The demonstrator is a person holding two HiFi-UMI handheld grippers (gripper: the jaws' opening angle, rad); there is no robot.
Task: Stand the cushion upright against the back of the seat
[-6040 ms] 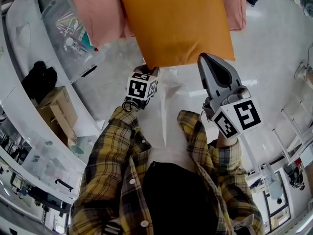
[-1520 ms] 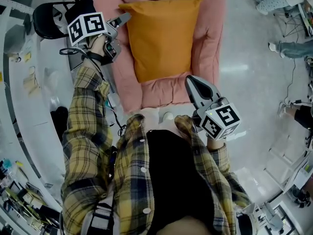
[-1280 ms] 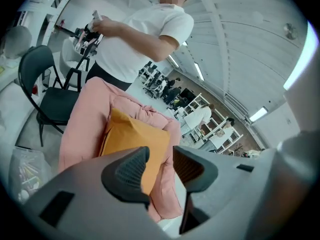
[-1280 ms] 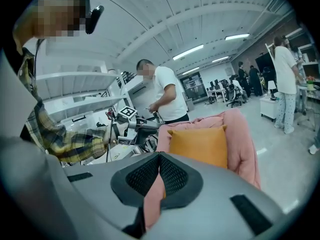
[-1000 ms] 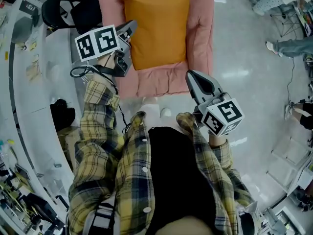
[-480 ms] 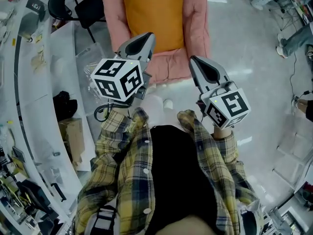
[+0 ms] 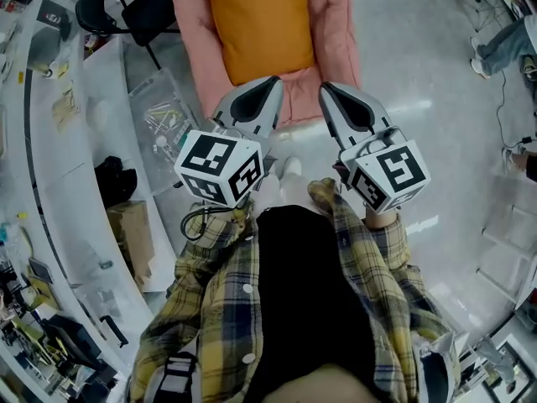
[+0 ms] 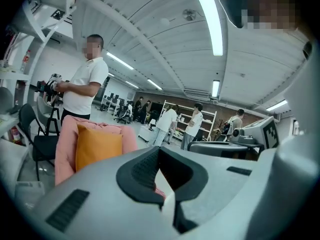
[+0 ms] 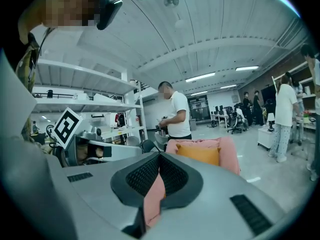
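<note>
Against the pink seat (image 8: 65, 134) the orange cushion (image 8: 97, 146) stands upright, plainest from the gripper views; left claw (image 7: 275, 82) and right claw (image 7: 324, 87) are pressed together, empty.

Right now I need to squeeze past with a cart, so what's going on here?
A person in a plaid shirt holds a gripper in each hand, close in front of the body. The left gripper and the right gripper are both shut and empty, pointing towards a pink seat on the floor without touching it. The orange cushion stands upright against the seat's back, so the job looks done.
</note>
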